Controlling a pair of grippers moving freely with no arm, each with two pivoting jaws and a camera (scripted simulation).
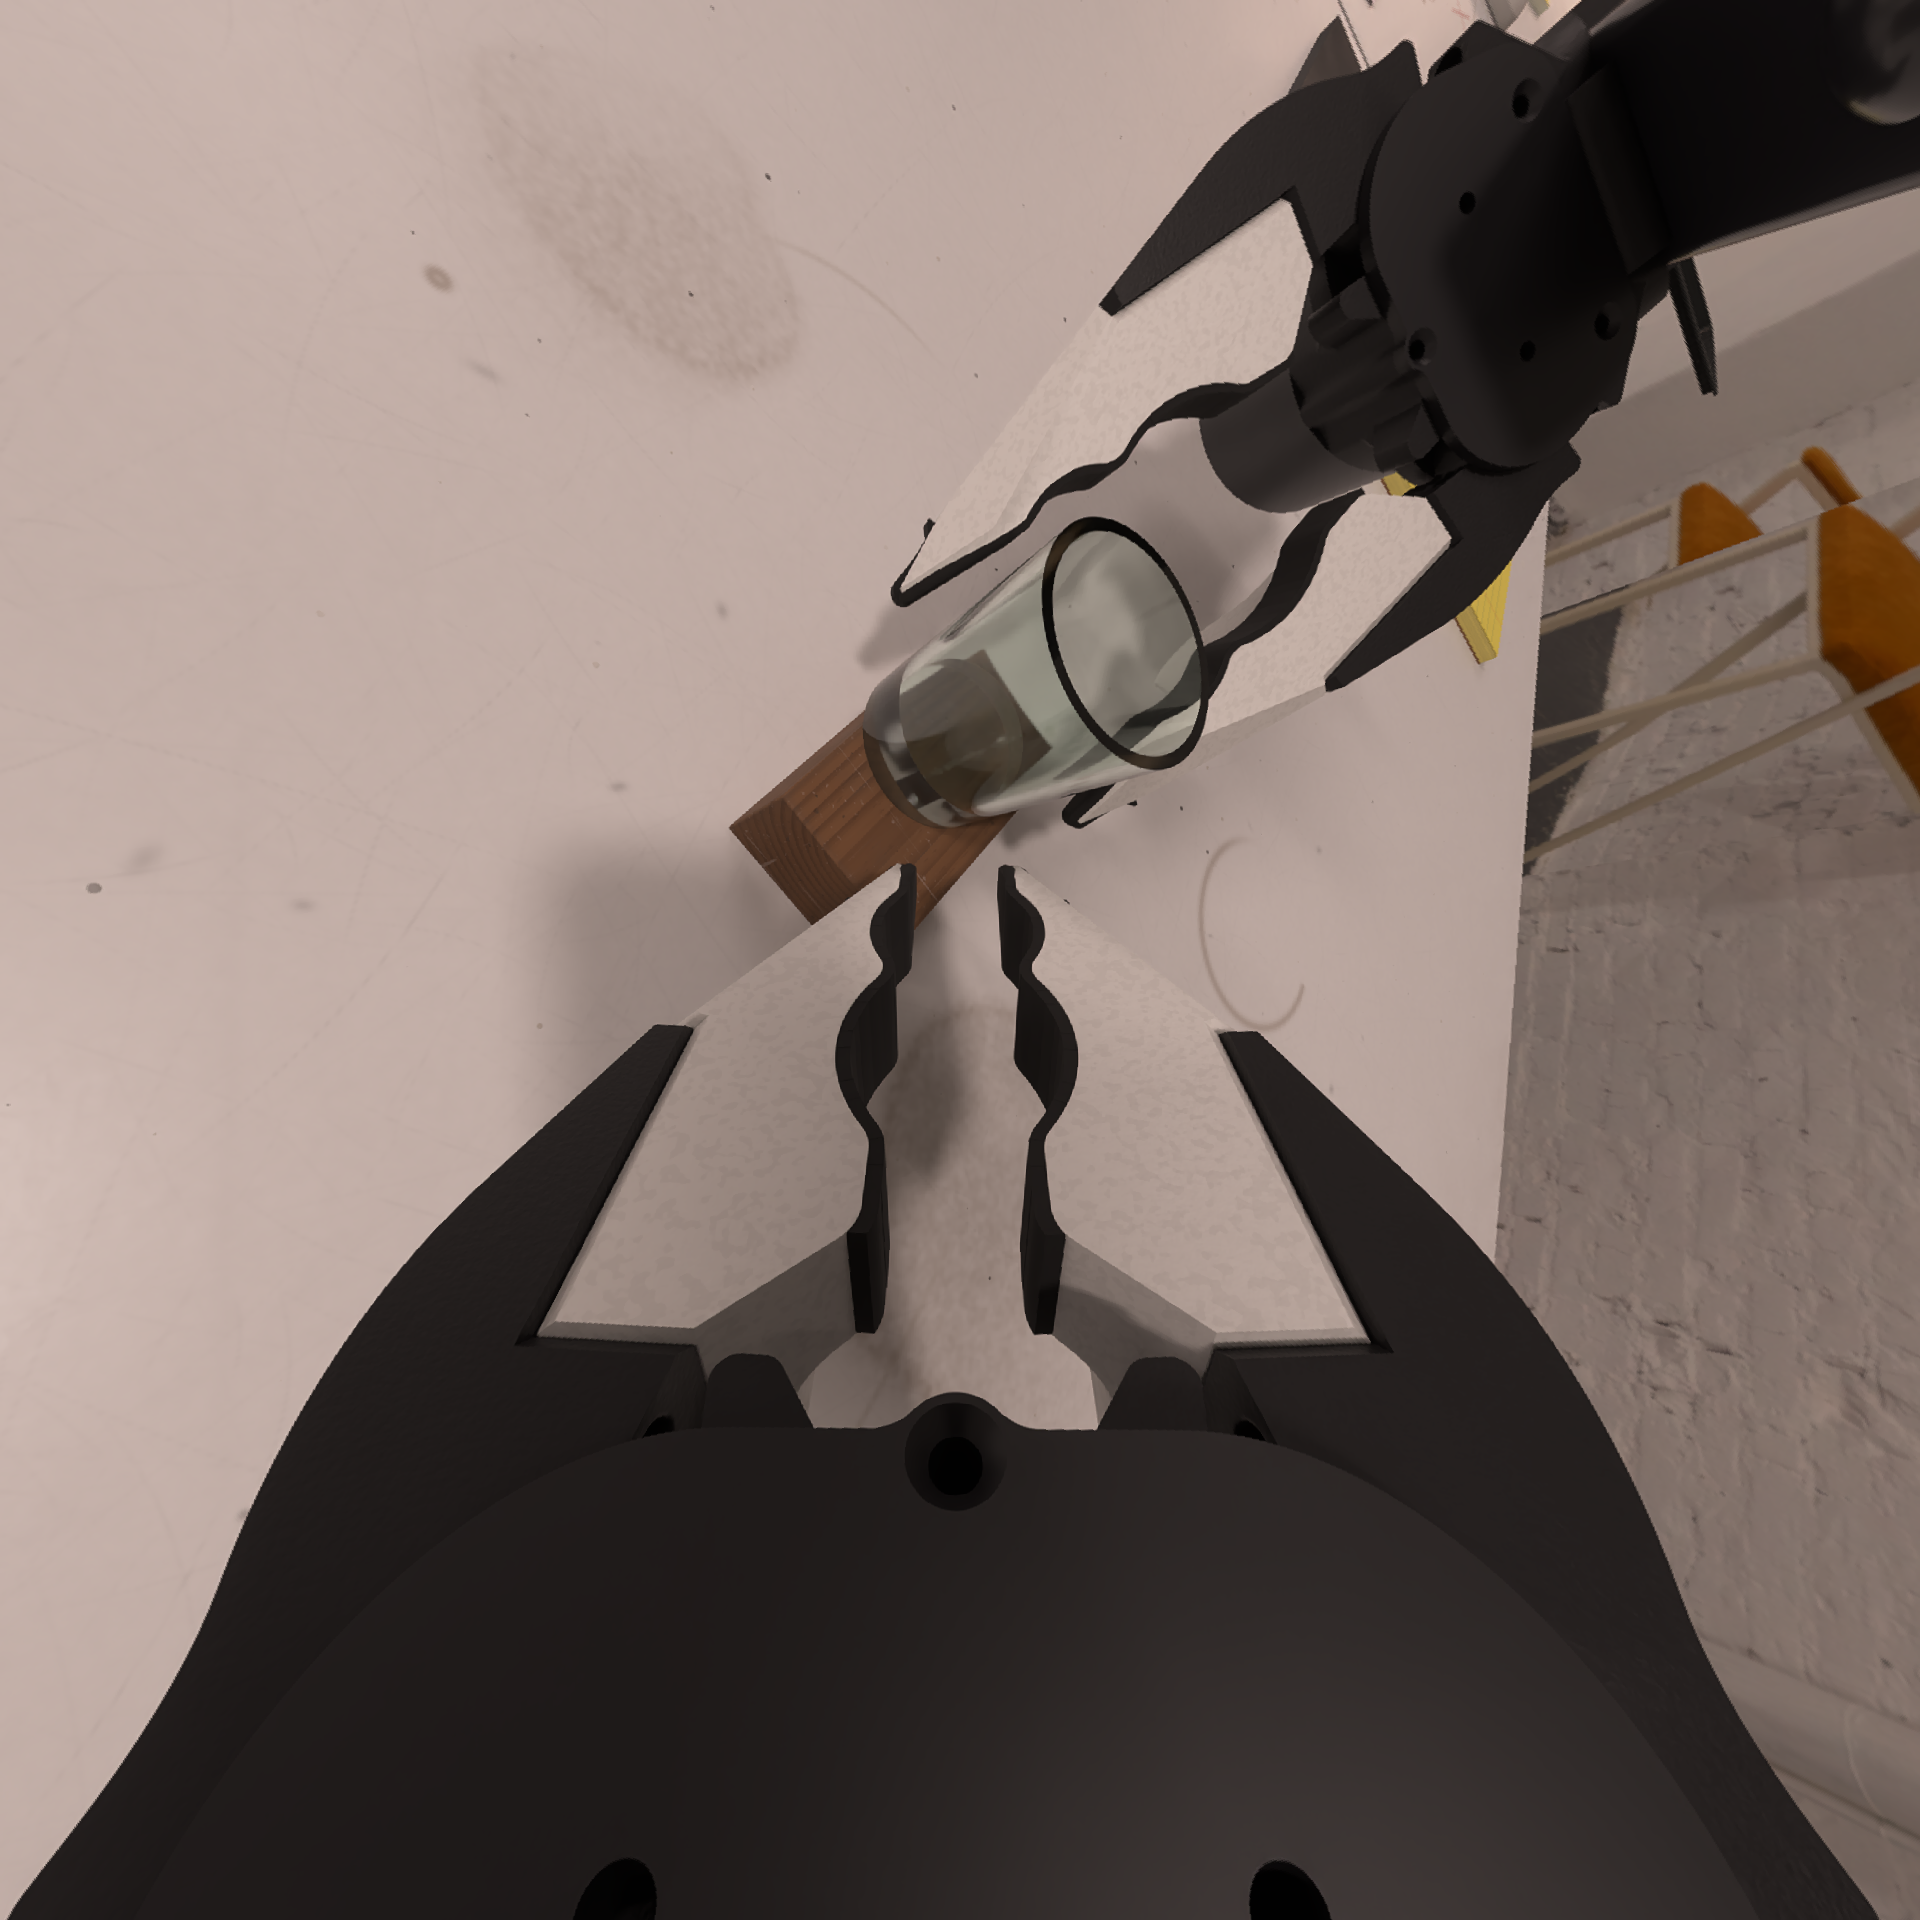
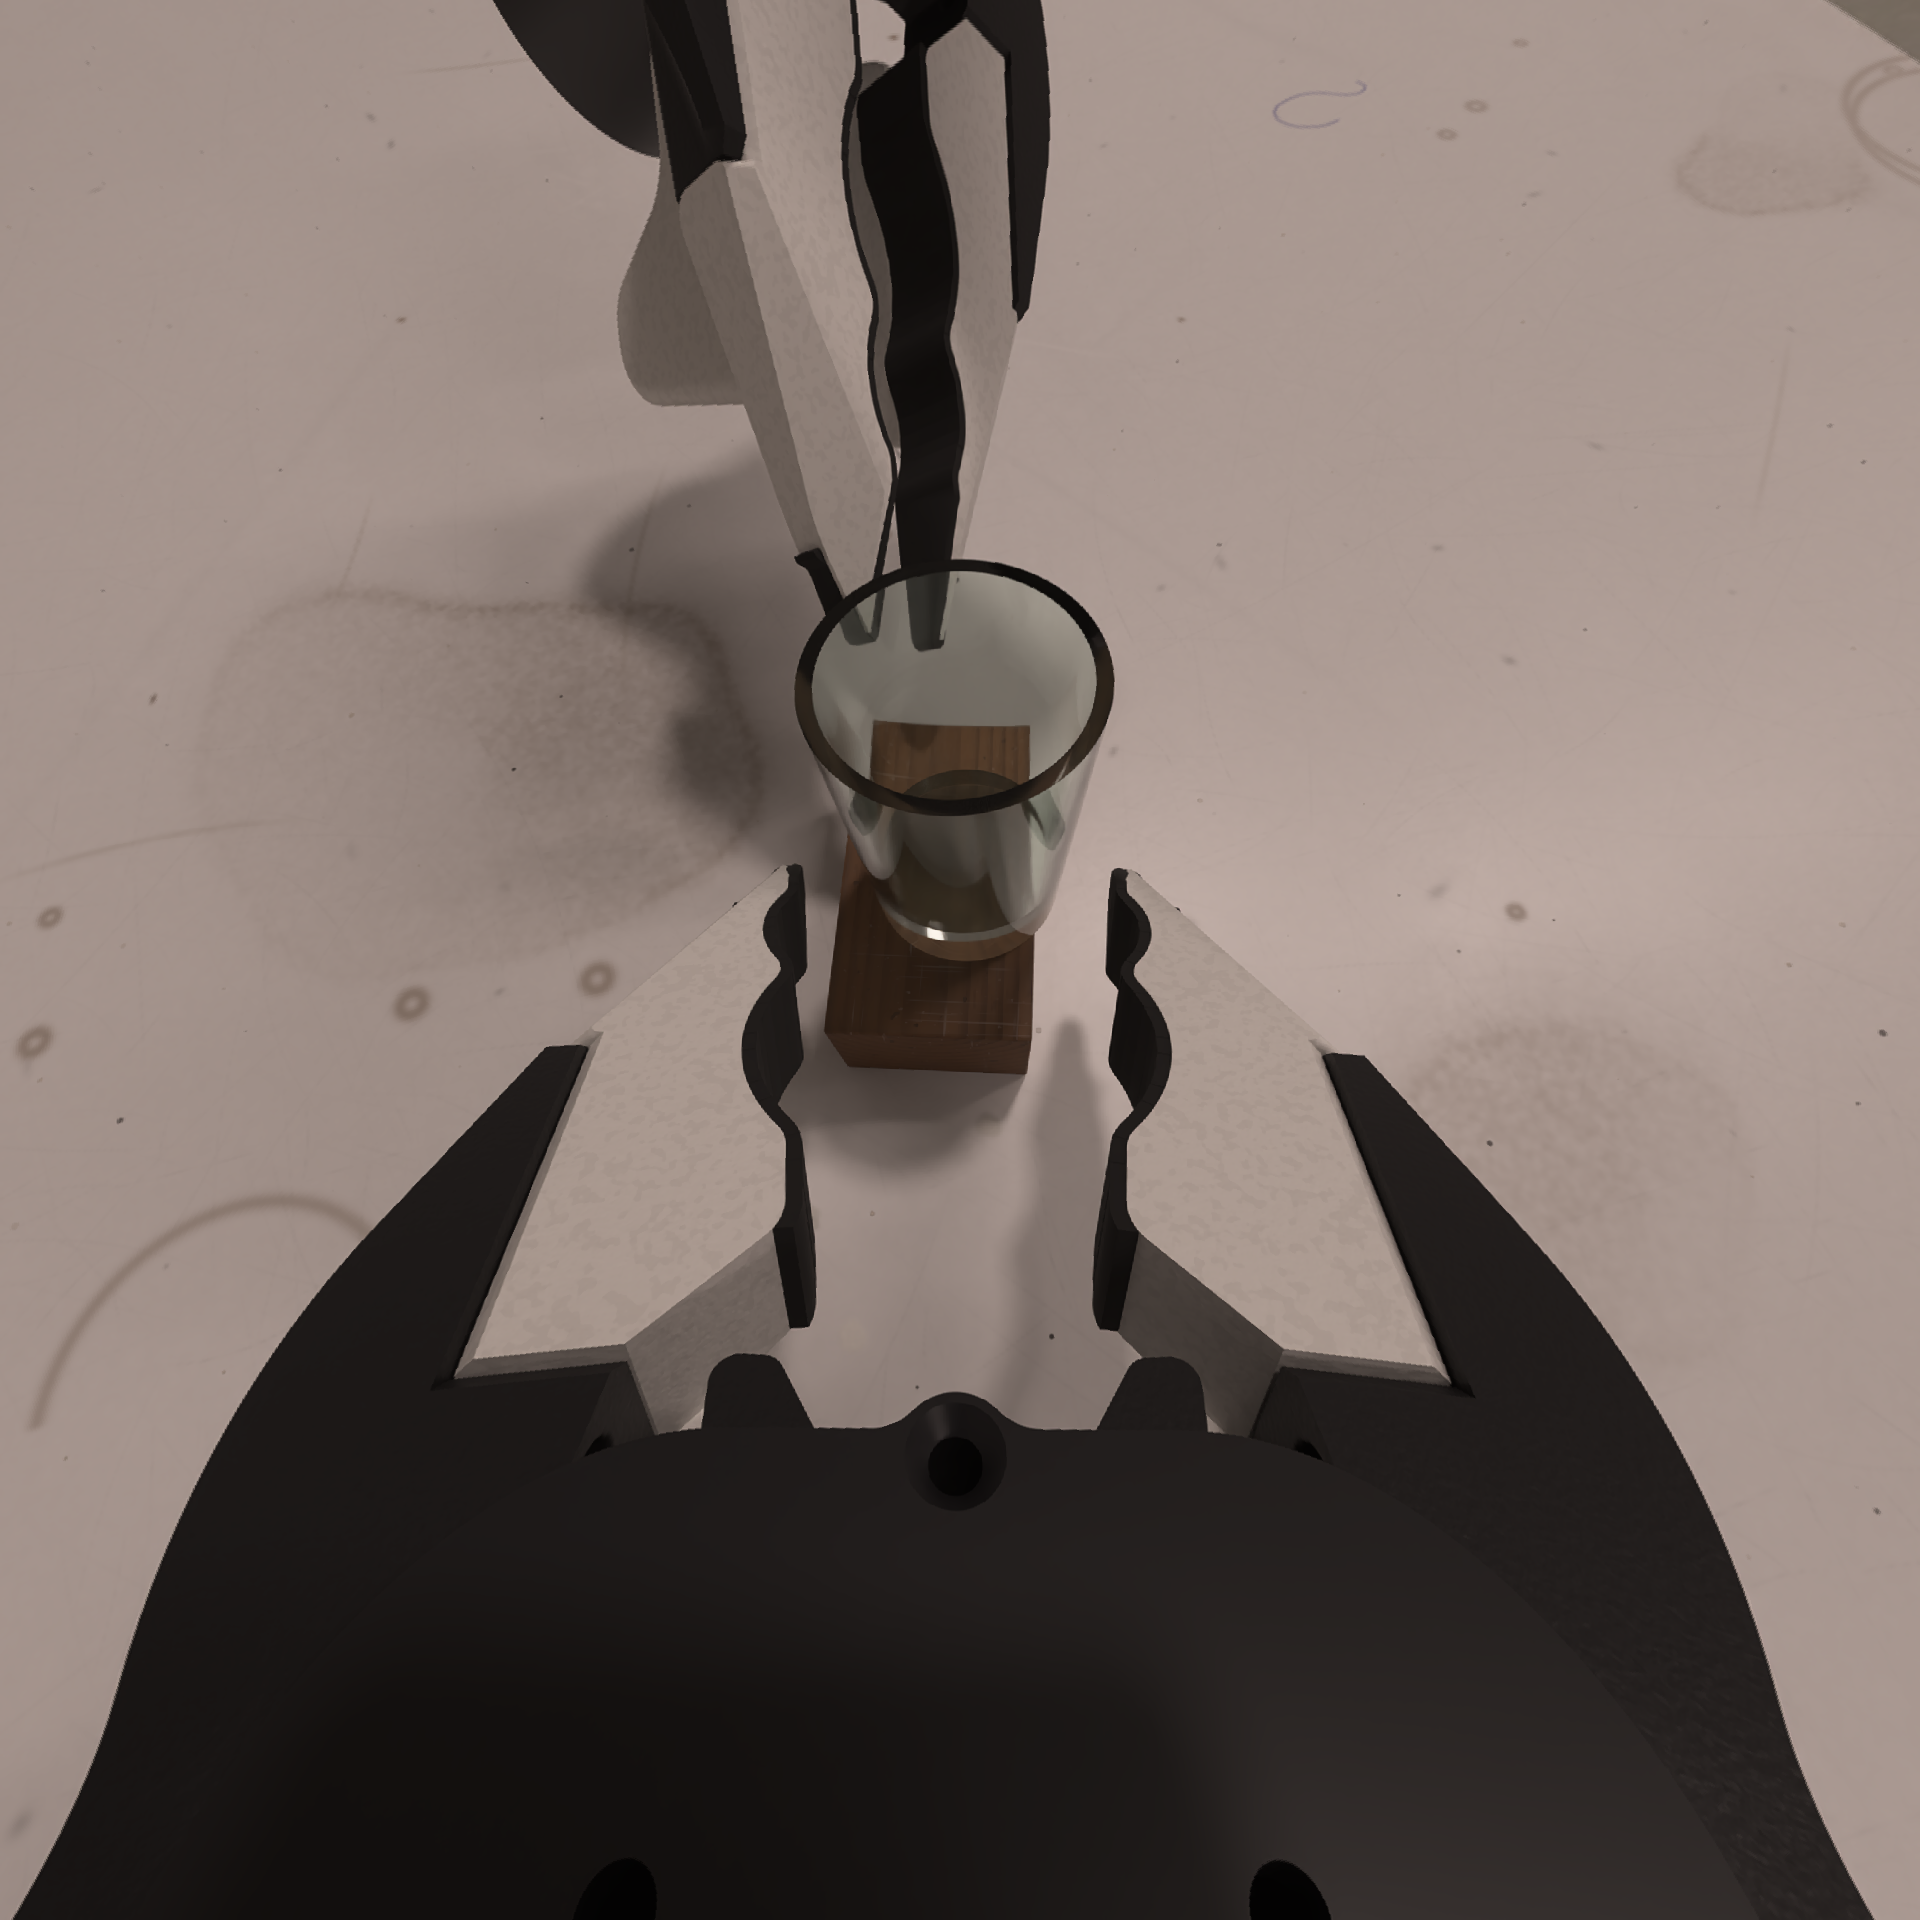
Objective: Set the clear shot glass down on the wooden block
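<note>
The clear shot glass point(image 2: 951, 831) stands upright on the brown wooden block point(image 2: 930, 1013), which lies on the pale table. My right gripper point(image 2: 956, 883) is open, with its fingertips on either side of the glass's base and a gap to the glass on both sides. In the left wrist view the glass point(image 1: 1039, 686) stands on the block point(image 1: 821, 831) between the right gripper's point(image 1: 987, 707) spread fingers. My left gripper point(image 1: 956, 878) is empty with its jaws only narrowly apart, its tips just short of the block. It also shows in the right wrist view point(image 2: 883, 613), behind the glass.
The table's edge point(image 1: 1517, 935) runs close on the right in the left wrist view, with pale floor point(image 1: 1714, 1247) beyond. Orange chairs point(image 1: 1860, 582) stand past it. A yellow flat piece point(image 1: 1486, 623) lies at the table's edge. Grey stains point(image 2: 468, 727) mark the table top.
</note>
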